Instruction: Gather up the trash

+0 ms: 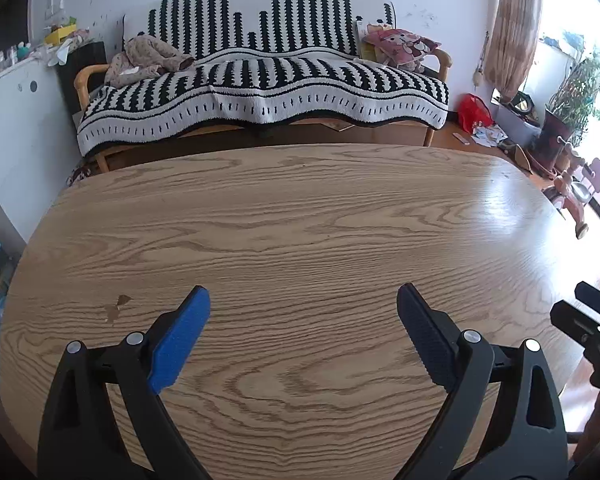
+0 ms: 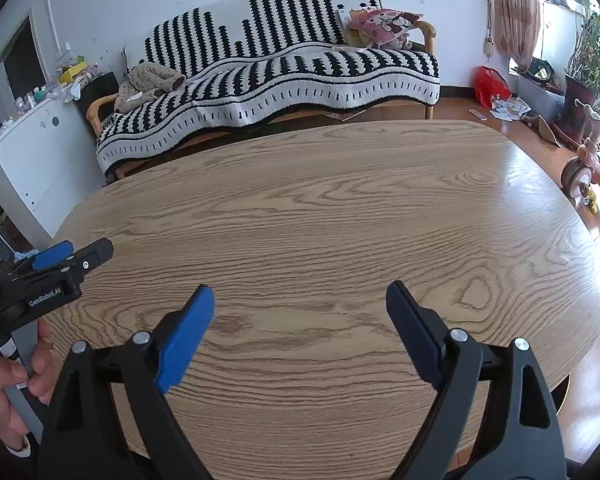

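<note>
Two grippers hang side by side over a bare wooden table [image 1: 300,220], both tipped downward and neither carrying anything. At lower left of the right wrist view a hand [image 2: 8,380] clasps the handle of the left gripper [image 1: 303,312]; its fingers stand wide apart with only wood grain between them. The right gripper [image 2: 300,308] fills the bottom of its own frame the same way, spread wide and empty. I judge this a ready pose: both tools held apart and unloaded, looking for something to pick up.

On the tabletop itself I see no trash, only a small dark stain [image 1: 118,306] at lower left of the left wrist view. The likeliest rubbish lies off the table: scattered paper scraps [image 2: 508,110] on the floor at upper right, just beside a red bag [image 2: 492,86].

Across the room from left to right: a white cabinet [image 2: 40,152] with clutter on top, a sofa [image 2: 268,76] under a black-and-white striped throw, a cartoon cushion [image 2: 384,22], a curtain [image 2: 514,8], potted plants and a child's tricycle [image 2: 592,172] by the bright window.
</note>
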### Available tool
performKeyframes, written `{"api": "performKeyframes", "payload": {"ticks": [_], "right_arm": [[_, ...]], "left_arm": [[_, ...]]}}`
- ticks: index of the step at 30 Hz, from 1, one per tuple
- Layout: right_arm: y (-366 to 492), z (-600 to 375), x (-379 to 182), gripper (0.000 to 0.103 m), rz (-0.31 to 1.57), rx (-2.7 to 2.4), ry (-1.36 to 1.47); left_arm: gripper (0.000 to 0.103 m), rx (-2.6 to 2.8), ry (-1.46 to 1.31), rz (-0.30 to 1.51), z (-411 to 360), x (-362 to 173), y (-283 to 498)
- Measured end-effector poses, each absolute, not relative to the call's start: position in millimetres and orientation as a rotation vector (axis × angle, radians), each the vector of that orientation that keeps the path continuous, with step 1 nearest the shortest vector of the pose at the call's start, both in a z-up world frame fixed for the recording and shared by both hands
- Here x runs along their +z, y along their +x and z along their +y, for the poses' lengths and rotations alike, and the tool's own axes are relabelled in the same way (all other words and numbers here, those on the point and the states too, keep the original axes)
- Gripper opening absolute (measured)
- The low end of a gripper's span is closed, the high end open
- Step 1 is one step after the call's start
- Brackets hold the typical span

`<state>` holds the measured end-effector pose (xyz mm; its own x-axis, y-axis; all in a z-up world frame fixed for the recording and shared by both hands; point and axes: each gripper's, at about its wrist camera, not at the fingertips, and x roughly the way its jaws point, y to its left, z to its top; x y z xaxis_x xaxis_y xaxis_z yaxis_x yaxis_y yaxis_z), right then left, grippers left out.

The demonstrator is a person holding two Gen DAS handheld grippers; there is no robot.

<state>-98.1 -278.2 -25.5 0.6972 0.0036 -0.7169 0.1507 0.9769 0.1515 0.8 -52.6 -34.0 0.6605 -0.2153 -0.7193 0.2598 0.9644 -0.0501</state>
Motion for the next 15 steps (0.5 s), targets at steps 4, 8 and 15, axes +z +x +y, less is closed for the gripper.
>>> {"api": "performKeyframes", "payload": {"ticks": [4,8,15], "right_arm": [[-100.4,-277.7,-26.6,0.085,0.795,-0.081,0.205],[-100.1,-277.0,-26.4,0.085,0.797,-0.079,0.205],[-100.4,-277.4,-26.7,0.085,0.798,-0.078,0.204]], "left_arm": [[0.092,-0.272,0.066,0.808,-57.0,-35.0,2.5],[0.092,-0.279,0.063,0.816,-58.2,-36.8,2.7],[0.092,-0.279,0.064,0.817,-58.3,-37.1,3.0]]}}
